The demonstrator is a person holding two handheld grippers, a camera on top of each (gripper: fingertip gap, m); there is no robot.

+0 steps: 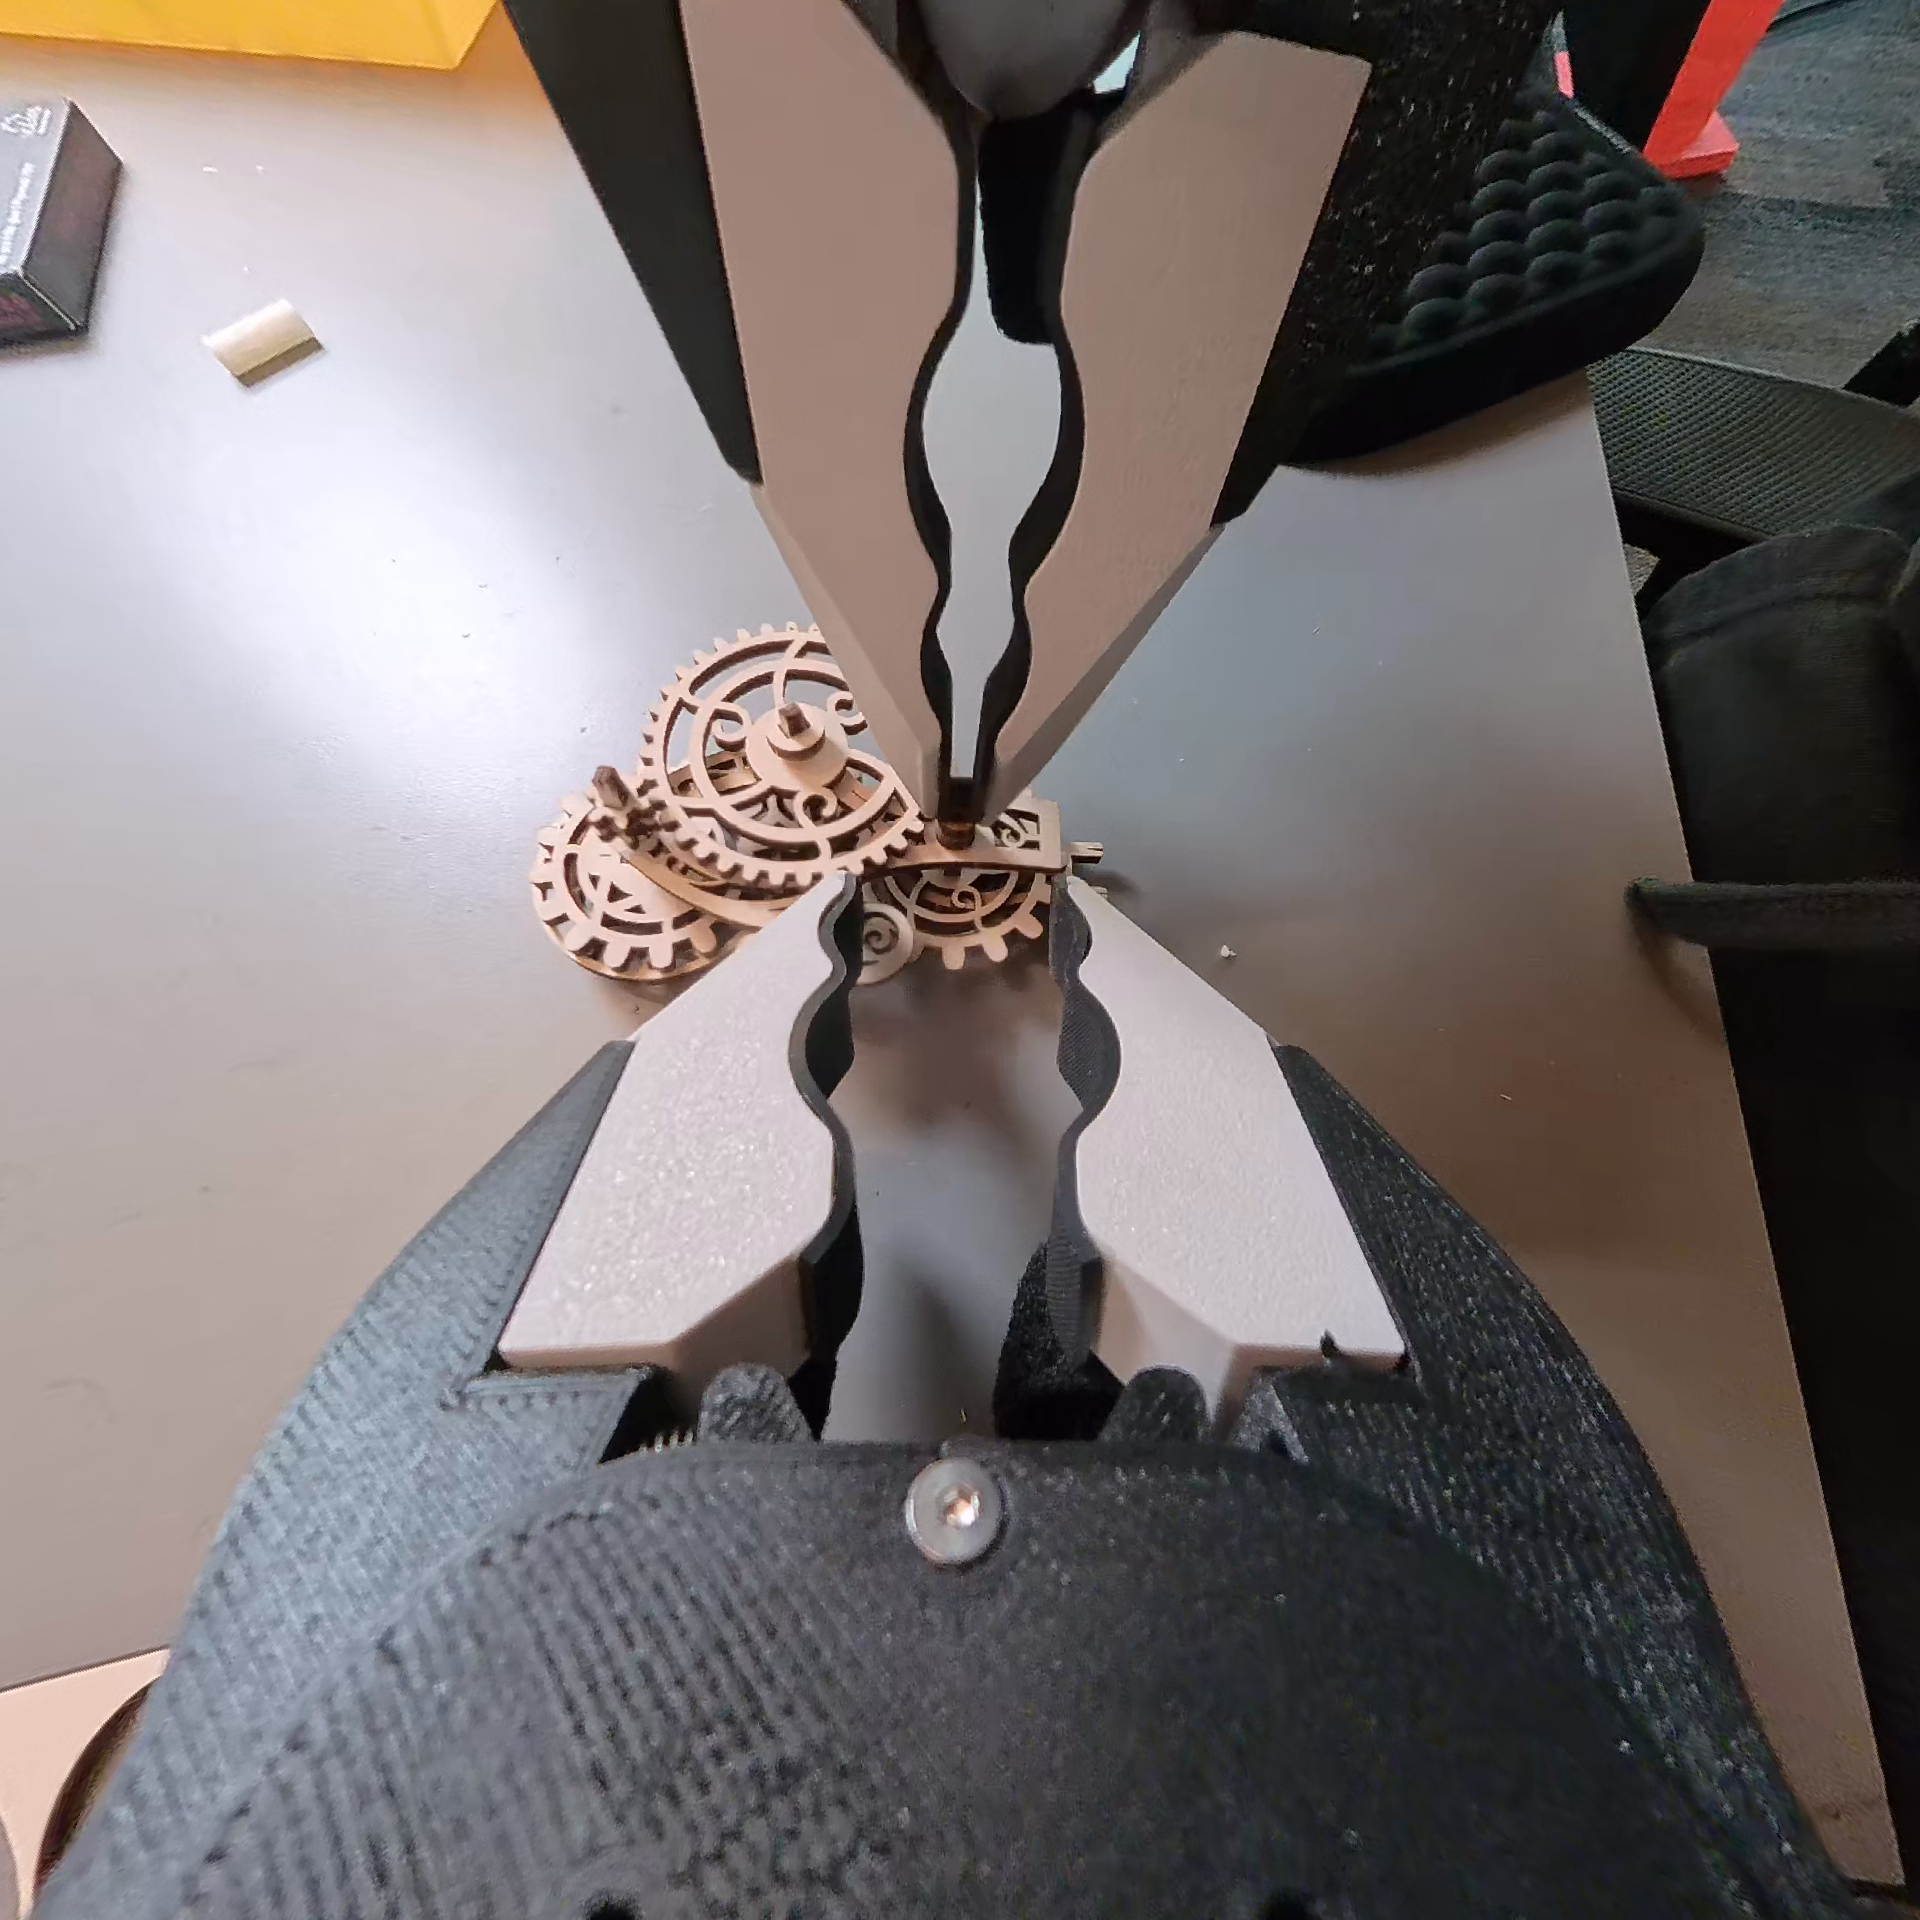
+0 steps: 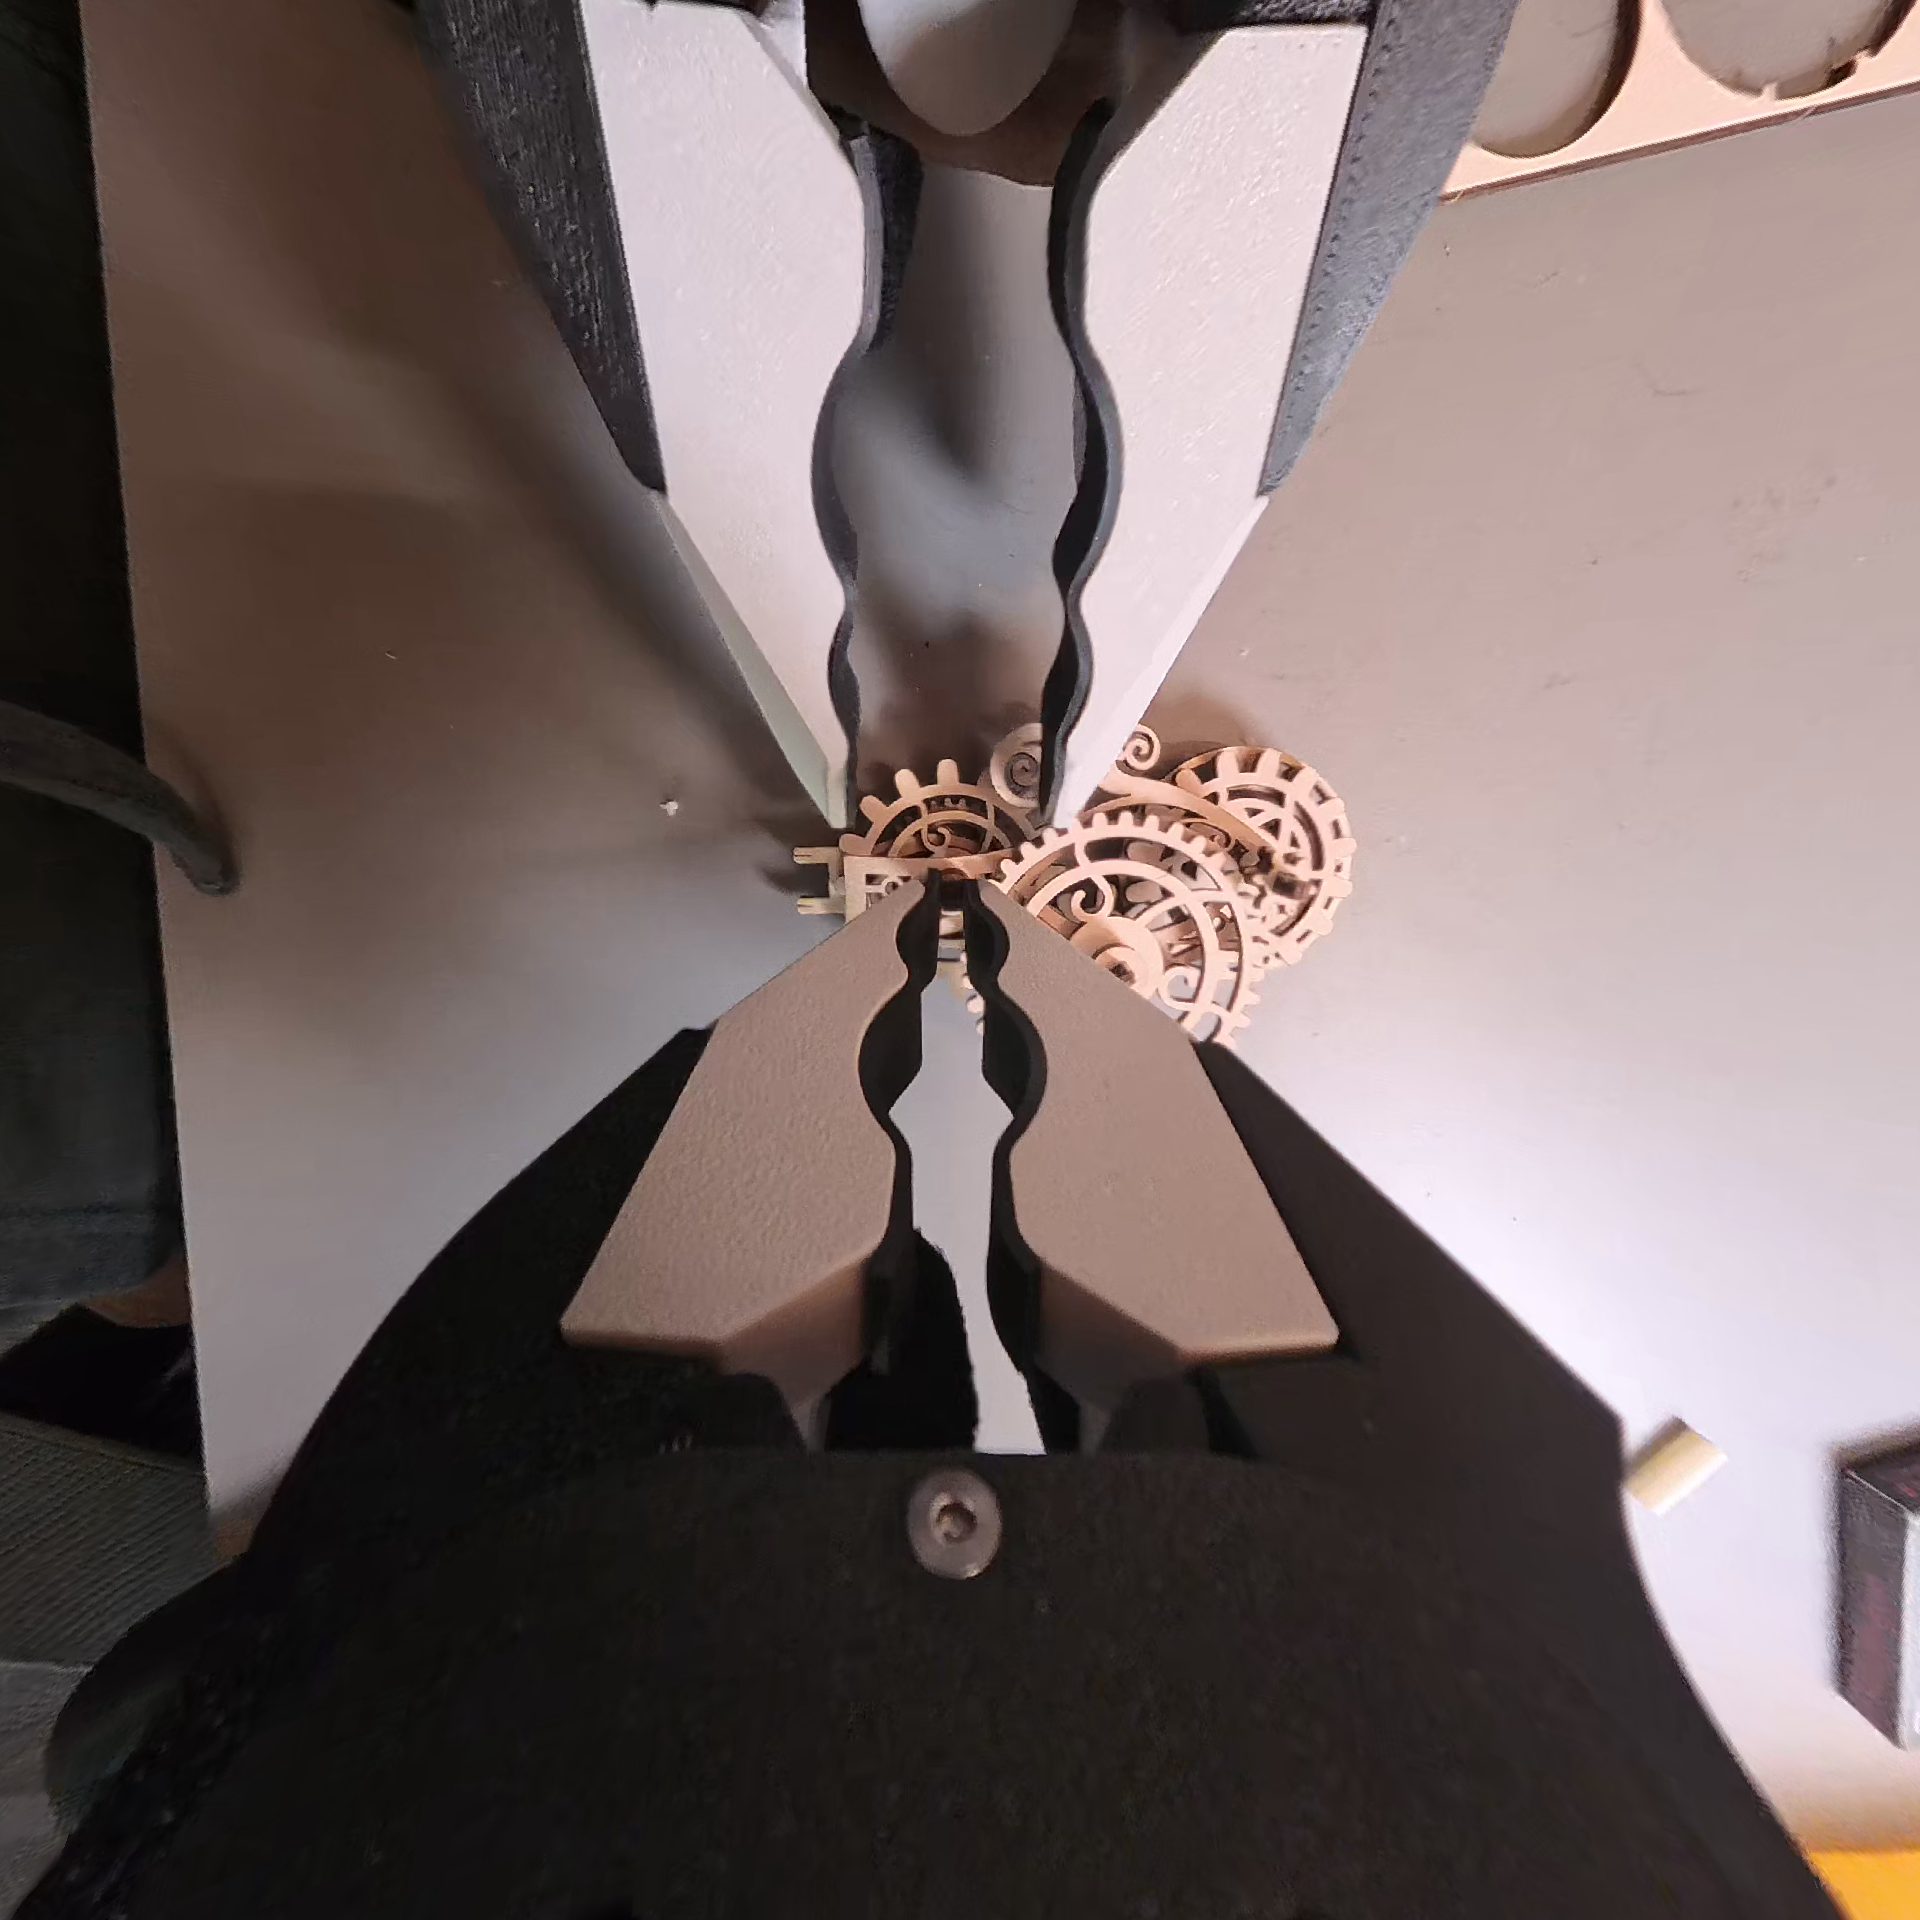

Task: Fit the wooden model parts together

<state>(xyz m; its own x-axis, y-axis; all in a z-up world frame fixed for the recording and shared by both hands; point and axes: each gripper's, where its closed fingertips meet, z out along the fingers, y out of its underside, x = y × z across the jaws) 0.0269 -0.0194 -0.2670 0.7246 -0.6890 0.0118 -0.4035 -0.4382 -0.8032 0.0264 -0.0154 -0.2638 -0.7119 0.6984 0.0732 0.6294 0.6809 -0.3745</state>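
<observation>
Item: black box [image 1: 47, 218], tabletop [image 1: 312, 727] at ten o'clock; its face carries print, not transcribed. Item: small pale block [image 1: 260, 338], just right of the box, unmarked. Item: wooden gear model [image 1: 748, 821], centre of the tabletop, no branding visible. Left hand-held gripper [image 1: 956, 914], from six o'clock, jaws spread either side of the small gear [image 1: 961, 914], pads not plainly pressing. Right hand-held gripper [image 1: 961, 795], from twelve o'clock, tips pinched on a small dark peg [image 1: 958, 805] standing in the model's curved bar [image 1: 977, 857]. Step judged: seating the peg. Next: straight downward press while the model is steadied.
</observation>
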